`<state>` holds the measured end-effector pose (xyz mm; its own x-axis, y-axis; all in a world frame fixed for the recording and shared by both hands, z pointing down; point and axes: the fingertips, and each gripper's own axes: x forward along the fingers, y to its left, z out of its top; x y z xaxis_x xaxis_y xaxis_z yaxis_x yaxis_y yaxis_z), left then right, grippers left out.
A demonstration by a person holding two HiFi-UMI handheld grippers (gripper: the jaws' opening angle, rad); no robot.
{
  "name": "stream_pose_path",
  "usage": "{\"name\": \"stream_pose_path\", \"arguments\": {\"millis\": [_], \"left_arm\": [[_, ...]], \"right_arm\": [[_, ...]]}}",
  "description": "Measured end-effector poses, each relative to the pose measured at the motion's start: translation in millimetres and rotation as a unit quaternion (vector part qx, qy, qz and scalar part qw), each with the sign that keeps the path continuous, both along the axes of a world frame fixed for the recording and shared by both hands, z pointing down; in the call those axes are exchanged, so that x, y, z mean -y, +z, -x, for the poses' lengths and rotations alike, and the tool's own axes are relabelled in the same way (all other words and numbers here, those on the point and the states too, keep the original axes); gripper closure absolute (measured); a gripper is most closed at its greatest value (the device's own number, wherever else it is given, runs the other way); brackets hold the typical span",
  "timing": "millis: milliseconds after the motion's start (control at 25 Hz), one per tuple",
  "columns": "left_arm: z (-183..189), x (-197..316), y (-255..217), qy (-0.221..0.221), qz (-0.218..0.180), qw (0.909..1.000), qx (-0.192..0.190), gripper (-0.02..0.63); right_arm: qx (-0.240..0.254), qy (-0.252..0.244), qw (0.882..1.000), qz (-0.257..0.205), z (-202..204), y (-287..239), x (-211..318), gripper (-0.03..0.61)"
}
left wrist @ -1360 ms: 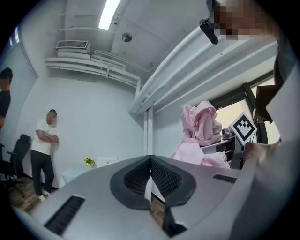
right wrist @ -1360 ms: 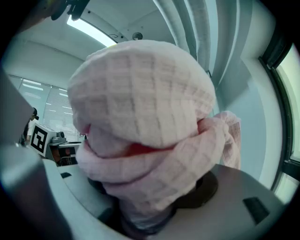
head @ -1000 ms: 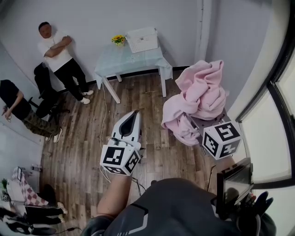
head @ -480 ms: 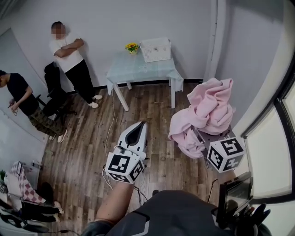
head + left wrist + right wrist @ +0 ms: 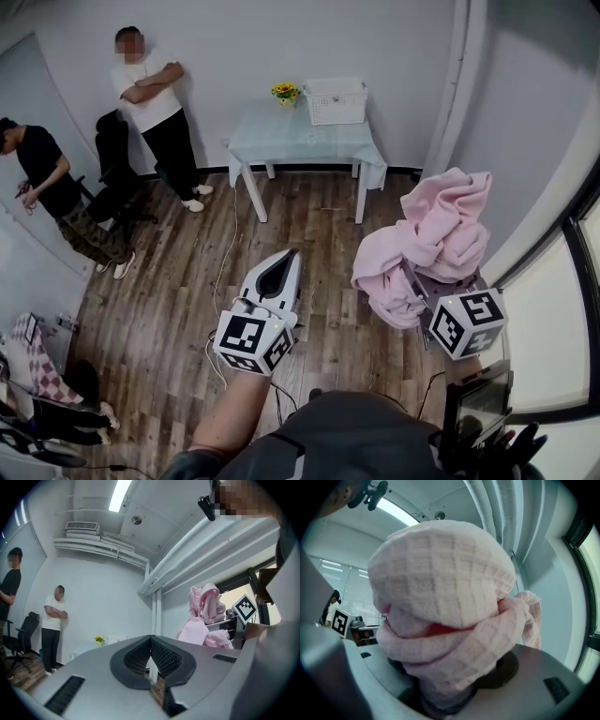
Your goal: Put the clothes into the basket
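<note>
Nearest the head camera, a bare forearm [image 5: 230, 422] carries the left gripper [image 5: 286, 261]. Its jaws are pressed together with nothing between them (in its own view the ribbed pads [image 5: 164, 657] meet in a thin seam). On the other side the right gripper [image 5: 433, 284], its marker cube [image 5: 467, 322] turned upward, is clamped on a pink garment [image 5: 433, 230]. The waffle-textured cloth is bunched between the jaws, piled high above them and drooping toward the left gripper, and it fills most of the right gripper view. Below both grippers lies a wooden floor [image 5: 178, 281]. Well beyond them a table [image 5: 309, 141] under a pale green cloth stands against the back wall. At its far edge sit a white basket [image 5: 336, 101] and, just beside it, some yellow flowers [image 5: 284, 92]. The garment is well apart from the basket, which looks to hold nothing. Along the left wall a person in a white shirt [image 5: 155, 98] stands with arms folded, a dark chair [image 5: 112, 164] is next to them, and a person in black [image 5: 42, 173] stands farther left.
</note>
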<state>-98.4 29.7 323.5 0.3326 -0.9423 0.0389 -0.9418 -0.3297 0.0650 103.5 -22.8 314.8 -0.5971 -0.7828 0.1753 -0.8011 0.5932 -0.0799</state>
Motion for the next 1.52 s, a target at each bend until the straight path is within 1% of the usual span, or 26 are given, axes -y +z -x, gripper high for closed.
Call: {"name": "stream_pose_path", "arguments": {"millis": [120,320,480,600,760,920,1040,1200,1240,1320,1520], "left_arm": [[16.9,0.6,5.6,-0.003,-0.002,1.0,-0.008,0.604],[28.2,10.5,21.2,0.015,0.008,0.9998,-0.015,0.604],[34.5,21.2,18.9,0.019,0.004,0.9996,-0.018,0.604],[40.9,21.7,18.8,0.026,0.009,0.9994,-0.02,0.604],[59.8,23.1,9.4,0.025,0.012,0.9996,-0.01,0.604],[67.4,53.4,17.0,0.007,0.013,0.9999,-0.001,0.604],[68.0,87.6,20.8,0.001,0.018,0.9998,0.01,0.604],[61.4,178.4,16.7,-0.005,0.029,0.9994,0.018,0.604],[60.1,194.7,18.1,-0.005,0.03,0.9994,0.019,0.604],[59.1,206.0,20.1,-0.004,0.029,0.9994,0.02,0.604],[54.2,199.1,8.9,0.006,0.01,0.9995,0.029,0.604]], "right_arm": [[-0.007,0.004,1.0,0.005,12.0,7.0,-2.7,0.255],[-0.003,0.015,1.0,0.027,26.8,23.1,1.3,0.255],[-0.011,0.007,1.0,0.022,41.3,16.2,9.4,0.255],[-0.012,-0.001,1.0,0.017,53.4,10.5,9.5,0.255],[-0.004,-0.007,1.0,0.012,73.9,0.8,16.4,0.255],[0.015,-0.008,1.0,0.019,74.8,17.1,54.5,0.255],[0.022,-0.01,0.999,0.023,73.3,24.7,91.2,0.255],[0.027,-0.017,0.999,0.03,69.0,24.9,185.5,0.255],[0.028,-0.018,0.999,0.031,68.1,26.3,201.7,0.255],[0.029,-0.017,0.999,0.028,67.5,28.2,211.8,0.255],[0.027,-0.013,0.999,0.014,66.2,19.1,203.5,0.255]]}}
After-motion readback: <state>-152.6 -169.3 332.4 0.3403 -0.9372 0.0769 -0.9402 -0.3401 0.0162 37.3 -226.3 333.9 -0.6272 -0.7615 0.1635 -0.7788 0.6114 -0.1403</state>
